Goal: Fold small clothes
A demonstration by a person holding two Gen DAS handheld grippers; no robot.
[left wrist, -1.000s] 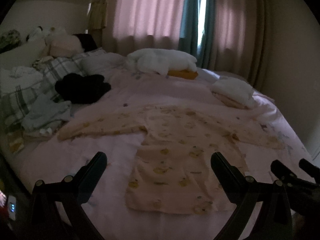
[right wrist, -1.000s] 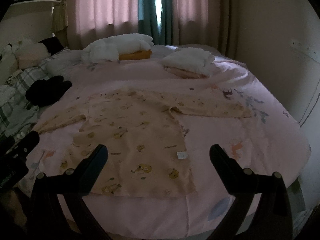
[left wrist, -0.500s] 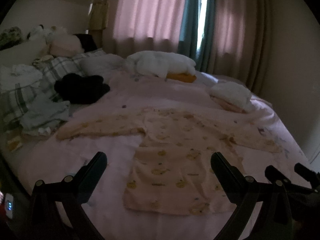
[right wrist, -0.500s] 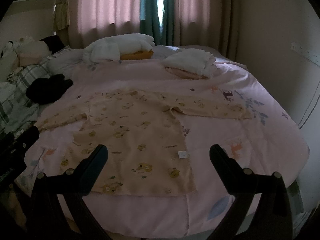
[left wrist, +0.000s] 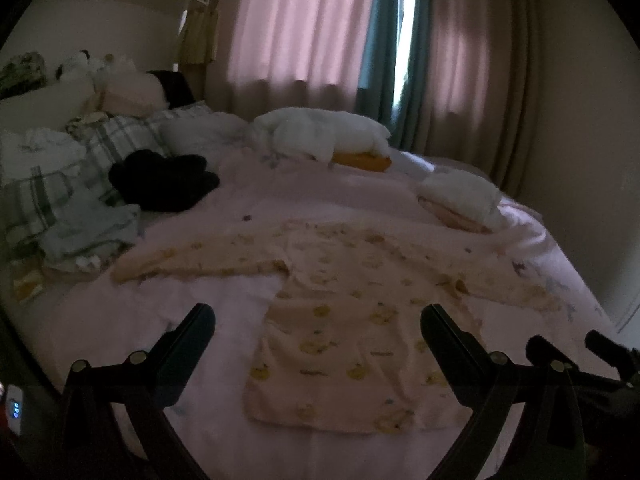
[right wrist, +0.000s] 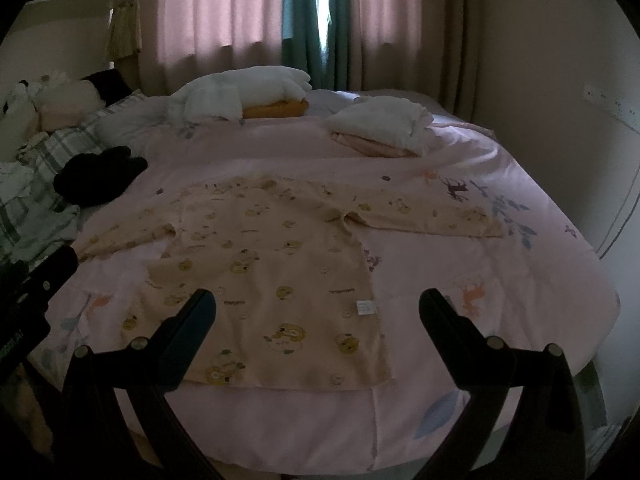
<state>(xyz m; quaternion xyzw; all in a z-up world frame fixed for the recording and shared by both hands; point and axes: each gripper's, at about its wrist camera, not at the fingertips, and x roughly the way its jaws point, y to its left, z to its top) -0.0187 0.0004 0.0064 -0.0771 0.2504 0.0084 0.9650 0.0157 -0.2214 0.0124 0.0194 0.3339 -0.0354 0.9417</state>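
At far left, a heap of plaid bedding (left wrist: pixel 48 184) with a crumpled pale blue cloth (left wrist: pixel 92 232) on its near side. Just right of that, a black garment (left wrist: pixel 164 180) bunched on the pink bedspread (left wrist: pixel 320 196), apart from everything else. Low in the left wrist view, the left gripper (left wrist: pixel 318 320) spread wide and holding nothing, raised above the near edge of the bed, one finger over bare bedspread and the other over the shirt's hem side. In the middle of the bed, a small peach shirt (right wrist: pixel 264 264) printed with yellow animals, laid flat and unfolded, both sleeves stretched out to the sides, a white tag (right wrist: pixel 366 307) showing near its right edge. Behind the shirt, toward the curtains (right wrist: pixel 224 12), a white bundle (right wrist: pixel 240 92) resting on something orange (right wrist: pixel 276 109). Further right, a stack of folded white and pink cloth (right wrist: pixel 380 126), well apart from the shirt. Low in the right wrist view, the right gripper (right wrist: pixel 316 300) likewise spread wide and empty, hovering over the shirt's lower right corner without touching it. At the right side, the bedspread's printed animals and a bare wall (right wrist: pixel 560 40).
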